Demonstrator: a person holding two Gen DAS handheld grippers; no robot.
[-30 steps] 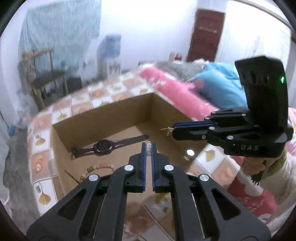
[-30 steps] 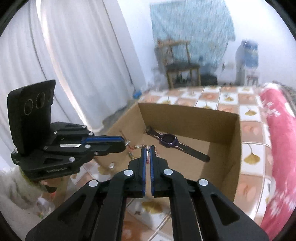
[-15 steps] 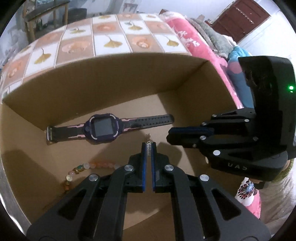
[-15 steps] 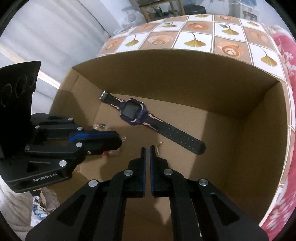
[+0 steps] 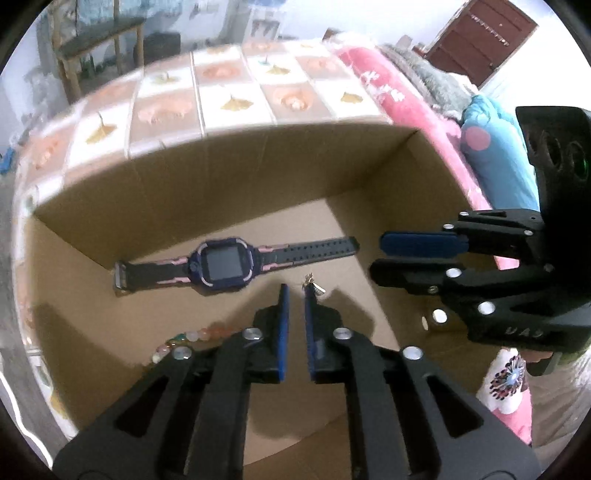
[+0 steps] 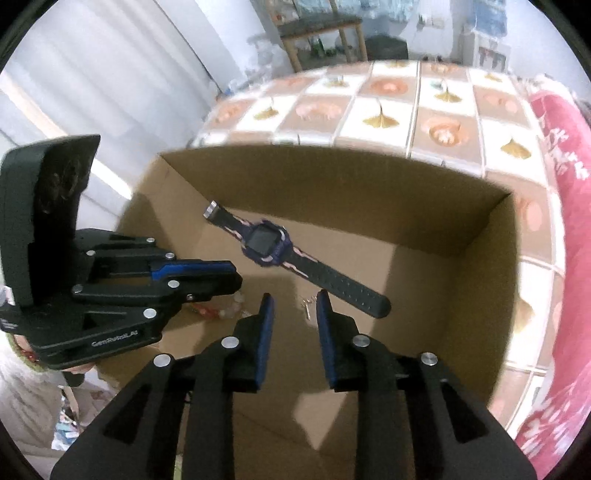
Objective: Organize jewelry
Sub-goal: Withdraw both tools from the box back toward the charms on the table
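Observation:
A cardboard box [image 5: 258,177] [image 6: 332,184] holds a purple-and-pink smartwatch [image 5: 221,264] [image 6: 266,243] and a bead bracelet [image 5: 192,338] [image 6: 229,310]. My left gripper [image 5: 294,291] [image 6: 232,275] hangs inside the box with its jaws opening. A small gold earring [image 5: 312,286] sits at its right fingertip, not pressed by the pads. My right gripper [image 6: 295,299] [image 5: 376,258] is beside it with its jaws opening too. Another small gold earring [image 6: 307,306] shows in the gap between its fingers, loose over the box floor.
The box stands on a leaf-patterned tiled cloth [image 5: 229,103] [image 6: 376,118]. A pink blanket [image 5: 376,85] [image 6: 554,147] runs along the right side. A wooden chair [image 6: 317,29] stands at the back, with white curtains [image 6: 92,74] on the left.
Both grippers have sunk from above the box rim down into the box. Their jaws, shut on the small gold pieces before, now stand apart and the pieces are loose.

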